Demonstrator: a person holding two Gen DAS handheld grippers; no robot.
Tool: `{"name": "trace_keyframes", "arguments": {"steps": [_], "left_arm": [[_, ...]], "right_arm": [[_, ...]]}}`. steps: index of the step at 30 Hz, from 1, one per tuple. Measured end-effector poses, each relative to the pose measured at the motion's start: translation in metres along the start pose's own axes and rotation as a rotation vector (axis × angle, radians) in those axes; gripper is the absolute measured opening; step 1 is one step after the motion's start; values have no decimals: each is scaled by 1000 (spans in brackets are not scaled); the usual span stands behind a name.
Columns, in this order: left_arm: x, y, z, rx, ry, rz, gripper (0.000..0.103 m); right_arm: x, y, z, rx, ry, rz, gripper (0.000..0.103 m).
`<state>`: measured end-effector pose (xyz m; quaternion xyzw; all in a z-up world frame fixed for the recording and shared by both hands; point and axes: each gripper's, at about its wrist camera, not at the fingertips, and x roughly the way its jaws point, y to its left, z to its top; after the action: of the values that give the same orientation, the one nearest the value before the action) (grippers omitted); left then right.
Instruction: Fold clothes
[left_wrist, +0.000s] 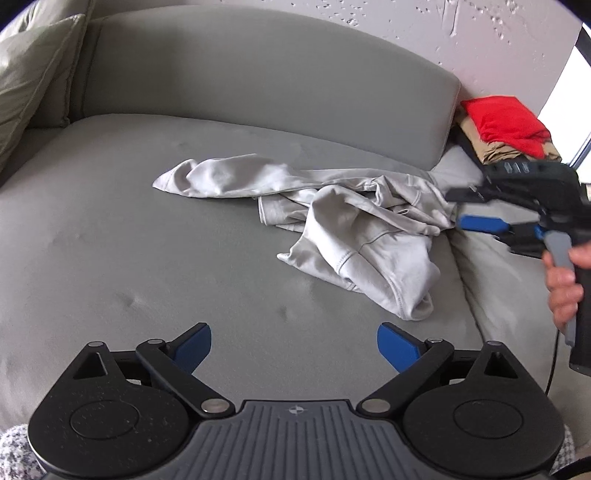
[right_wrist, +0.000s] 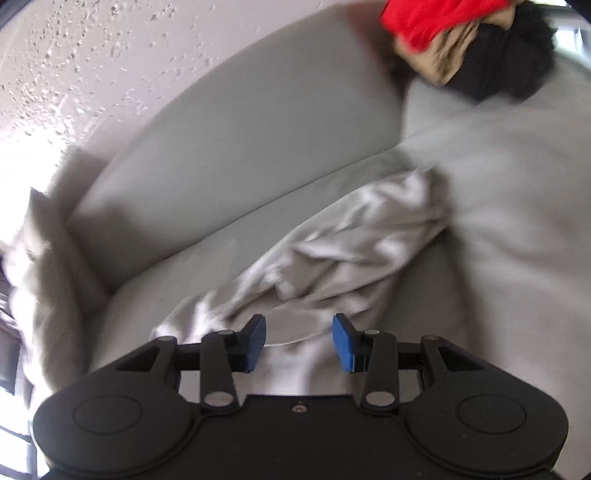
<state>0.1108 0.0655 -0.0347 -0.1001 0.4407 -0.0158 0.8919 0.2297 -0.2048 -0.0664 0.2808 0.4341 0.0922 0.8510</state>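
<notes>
A light grey hooded garment (left_wrist: 332, 221) lies crumpled on the grey sofa seat (left_wrist: 147, 258), one sleeve stretched to the left. My left gripper (left_wrist: 293, 345) is open and empty, hovering over the bare seat in front of the garment. My right gripper (left_wrist: 463, 208) shows at the garment's right edge, held by a hand, its jaws apart. In the blurred right wrist view the right gripper (right_wrist: 299, 343) is open just above the garment (right_wrist: 332, 254), holding nothing.
The sofa backrest (left_wrist: 258, 74) runs behind the garment. A pale cushion (left_wrist: 33, 74) sits at the far left. A stack of folded clothes, red on top (left_wrist: 506, 122) over tan and black, rests at the back right corner; it also shows in the right wrist view (right_wrist: 436, 18).
</notes>
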Motion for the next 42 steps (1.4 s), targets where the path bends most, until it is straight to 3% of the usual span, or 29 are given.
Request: {"name": "trace_keyframes", "arguments": {"steps": [7,12,13,14,15,16,19,24,26,29,32,35,36,38,41,42], "left_arm": [[2,4,-4,32,-6,3,88],[1,7,-9,50,-8,22,85],[0,9,-10,44,-2,18,84],[-1,11,-11,38,0,18,83],[-3,13,-11,33,2,18,82],[-6,15,-12,31,0,24,81],[-17,22,-13,15,-16,40,77],[-65,36,-3,-19,-120,45,76],[-95,43,-1,-14,-186,41,76],[-133,54,0,-17,-242,28,76],[-168,68,-5,-28,-251,-30,76],[-196,72,-15,-20,-240,-88,76],[-202,70,-21,-3,-218,-99,76],[-209,64,-34,38,-178,-119,76],[-210,54,-56,97,-131,-146,77],[-202,52,-63,86,-112,-155,77]], "right_arm": [[64,-31,-22,481,108,205,39],[98,-42,-40,696,93,259,40],[103,-42,-42,724,89,258,37],[105,-38,-40,711,77,239,14],[102,-31,-37,668,61,214,3],[99,-25,-33,624,44,189,3],[67,2,-19,547,-6,266,3],[-52,62,19,442,-202,526,2],[-105,79,18,387,-285,592,2],[-164,92,-10,335,-334,655,2],[-191,81,-56,326,-293,654,2],[-177,70,-101,325,-184,606,10],[-170,66,-106,290,-109,540,22],[-163,56,-129,256,25,419,36],[-157,34,-164,226,207,262,38],[-162,27,-165,234,209,254,39]]}}
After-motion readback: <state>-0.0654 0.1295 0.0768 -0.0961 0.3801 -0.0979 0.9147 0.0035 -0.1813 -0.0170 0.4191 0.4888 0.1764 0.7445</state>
